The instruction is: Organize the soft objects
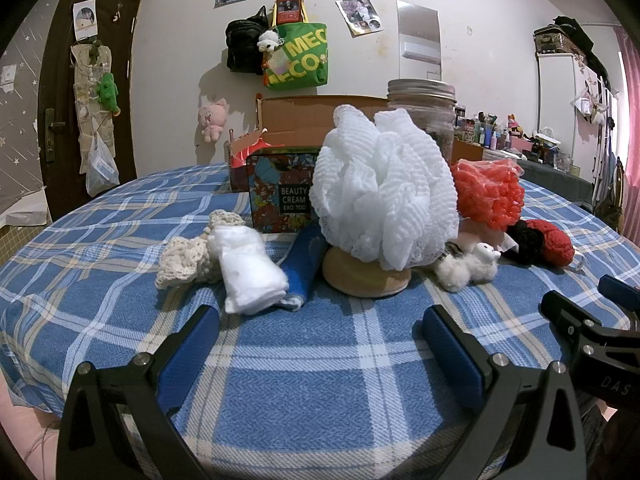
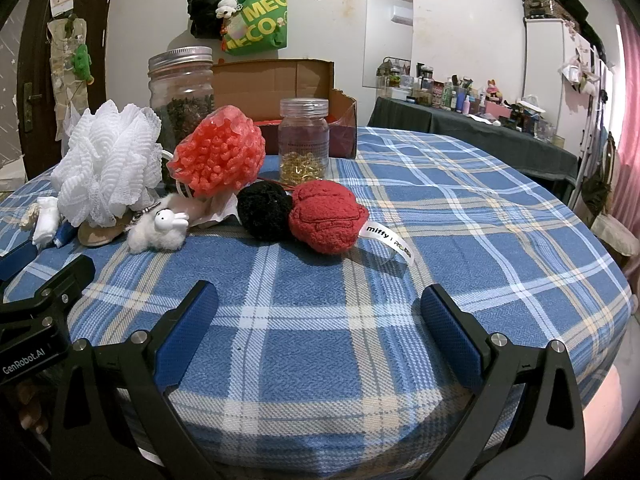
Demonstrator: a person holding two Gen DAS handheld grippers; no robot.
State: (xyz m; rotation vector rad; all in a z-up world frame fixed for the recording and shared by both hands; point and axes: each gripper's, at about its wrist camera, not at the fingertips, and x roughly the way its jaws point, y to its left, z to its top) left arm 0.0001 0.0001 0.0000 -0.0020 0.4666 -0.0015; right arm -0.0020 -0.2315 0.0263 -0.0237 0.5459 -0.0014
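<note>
two grippers hover low over the blue plaid tablecloth (image 1: 304, 392), side by side and empty. the left gripper (image 1: 320, 322) has its blue-padded fingers (image 1: 188, 344) spread wide, nothing between them, only cloth. the right gripper (image 2: 320, 300) is likewise spread apart and holds nothing.

just ahead of the left gripper lies a rolled white cloth (image 1: 250, 270), touching a cream crocheted piece (image 1: 186, 258) on its left and a blue tube (image 1: 304, 262) on its right. beside the tube a big white mesh bath puff (image 1: 380, 188) sits on a round wooden base (image 1: 360, 274). to the right of the base a small white fluffy toy (image 1: 468, 266) lies on the cloth, and behind it a red-orange mesh puff (image 1: 488, 190) leans against the white one. farther right rest a black pompom (image 1: 528, 240) and a red plush ball (image 1: 554, 240), touching each other.

from the right wrist view, the red plush ball (image 2: 324, 216) lies nearest ahead of that gripper, slightly left of centre, with a white "miffy" ribbon tag (image 2: 386, 244) trailing to its right.

behind the soft things stand a floral beauty cream tin (image 1: 280, 192), a large glass jar with a metal lid (image 2: 182, 92), a small clear jar of gold bits (image 2: 304, 140) and an open cardboard box (image 2: 280, 80). a green tote bag (image 1: 298, 60) hangs on the wall beyond.
</note>
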